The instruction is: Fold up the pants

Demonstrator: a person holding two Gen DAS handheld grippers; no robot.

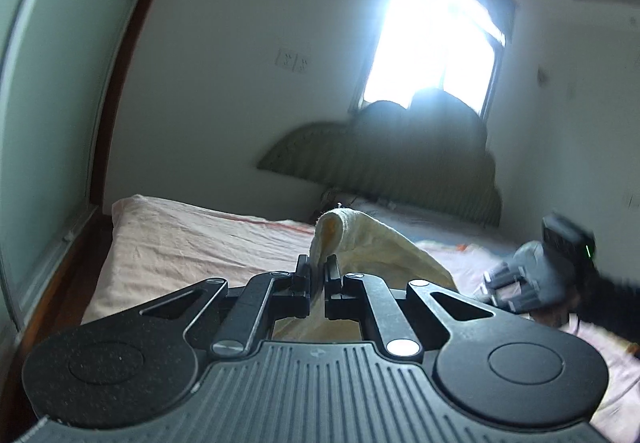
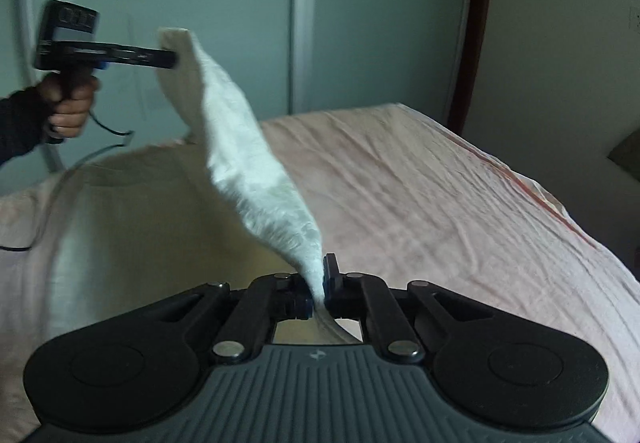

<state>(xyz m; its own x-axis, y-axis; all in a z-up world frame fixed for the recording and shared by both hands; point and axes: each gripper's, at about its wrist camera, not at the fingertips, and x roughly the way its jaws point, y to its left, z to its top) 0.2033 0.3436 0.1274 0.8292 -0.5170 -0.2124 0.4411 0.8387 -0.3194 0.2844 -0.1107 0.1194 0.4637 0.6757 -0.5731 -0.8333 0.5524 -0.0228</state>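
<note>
Above the pink-sheeted bed (image 2: 440, 179), the cream pants (image 2: 248, 163) hang stretched between the left gripper (image 1: 318, 267) and right gripper (image 2: 318, 283), both clamped on thin edges of cloth, so a hard pull might slip a corner free.

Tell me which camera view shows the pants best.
The right wrist view: there the cream pants stretch lifted between the left tongs and the right tongs, with more spread on the bed. The left wrist view shows only the bunched edge pinched in the left tongs.
</note>
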